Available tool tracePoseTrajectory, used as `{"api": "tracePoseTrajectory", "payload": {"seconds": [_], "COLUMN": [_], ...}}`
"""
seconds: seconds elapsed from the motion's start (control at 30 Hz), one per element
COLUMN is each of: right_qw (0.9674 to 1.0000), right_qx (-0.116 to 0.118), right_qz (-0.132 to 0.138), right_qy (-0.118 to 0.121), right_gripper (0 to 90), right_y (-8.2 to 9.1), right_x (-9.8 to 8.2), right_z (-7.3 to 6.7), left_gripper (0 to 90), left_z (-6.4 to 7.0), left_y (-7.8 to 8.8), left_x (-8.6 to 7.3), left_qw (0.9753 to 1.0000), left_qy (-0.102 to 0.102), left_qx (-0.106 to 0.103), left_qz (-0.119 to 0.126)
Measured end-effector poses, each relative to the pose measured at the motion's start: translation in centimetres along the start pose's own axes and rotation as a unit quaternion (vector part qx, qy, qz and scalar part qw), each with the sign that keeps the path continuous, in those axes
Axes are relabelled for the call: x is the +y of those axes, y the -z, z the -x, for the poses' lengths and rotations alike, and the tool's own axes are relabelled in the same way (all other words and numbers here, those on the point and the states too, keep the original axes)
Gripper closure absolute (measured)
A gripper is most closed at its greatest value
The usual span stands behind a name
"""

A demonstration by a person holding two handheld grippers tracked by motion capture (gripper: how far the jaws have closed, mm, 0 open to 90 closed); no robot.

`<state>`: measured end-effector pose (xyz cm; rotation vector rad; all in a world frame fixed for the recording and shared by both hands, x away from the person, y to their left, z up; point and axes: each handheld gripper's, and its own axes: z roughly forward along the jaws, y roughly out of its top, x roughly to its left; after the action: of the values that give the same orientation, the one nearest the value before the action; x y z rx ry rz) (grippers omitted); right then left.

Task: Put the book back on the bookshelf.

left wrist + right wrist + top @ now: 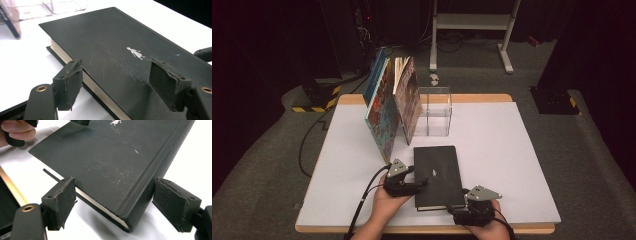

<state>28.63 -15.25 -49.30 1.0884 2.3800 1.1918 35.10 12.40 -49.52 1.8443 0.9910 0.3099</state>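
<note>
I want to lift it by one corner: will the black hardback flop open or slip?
The black hardback lies flat on the table. Its cover looks stiff, so it should probably stay rigid. The thick page block suggests some weight. Its matte, scuffed cover likely grips well, though the front cover might swing open.

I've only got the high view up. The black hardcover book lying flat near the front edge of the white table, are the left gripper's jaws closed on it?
Observer: No. In the left gripper view the left gripper stands open; one pad is beside the page edge, the other above the black hardcover book, neither pressing.
Operator: And the right gripper?
Observer: The right gripper is open too, straddling the book's near spine corner with gaps both sides.
Operator: Is the book closed?
Observer: The top cover lies flat on the pages; a thin strip of the bottom cover pokes out underneath.
Operator: Any marking on the cover?
Observer: A small silver figure printed on scuffed black.
</note>
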Motion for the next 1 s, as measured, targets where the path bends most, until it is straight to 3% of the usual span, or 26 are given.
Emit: {"api": "tracePoseTrajectory", "payload": {"seconds": [0.17,0.27,0.43,0.7,1.0], "right_qw": [1.0000,0.9999,0.9994,0.9991,0.9967], "right_qx": [-0.002,0.009,0.009,0.004,0.033], "right_qz": [0.001,0.010,0.029,0.024,0.033], "right_qy": [0.003,-0.003,-0.017,-0.035,-0.067], "right_gripper": [17.9,25.1,25.6,24.7,22.2], "right_y": [-0.6,-0.1,0.3,-2.4,-3.3], "right_x": [0.4,0.3,0.9,3.3,3.1], "right_z": [-0.2,0.3,1.5,3.5,4.4], "left_gripper": [28.1,28.1,26.0,21.7,21.7], "left_z": [-0.4,-0.4,-0.5,-0.6,0.0], "left_y": [-0.2,-0.2,-0.3,-0.5,-0.5], "left_x": [0.0,-0.1,-0.3,-0.4,0.0], "left_qw": [1.0000,1.0000,0.9999,0.9995,0.9996], "left_qy": [0.000,0.002,0.011,0.027,0.024], "left_qx": [0.004,0.002,-0.001,-0.013,0.008], "left_qz": [0.003,0.004,0.002,-0.004,-0.012]}}
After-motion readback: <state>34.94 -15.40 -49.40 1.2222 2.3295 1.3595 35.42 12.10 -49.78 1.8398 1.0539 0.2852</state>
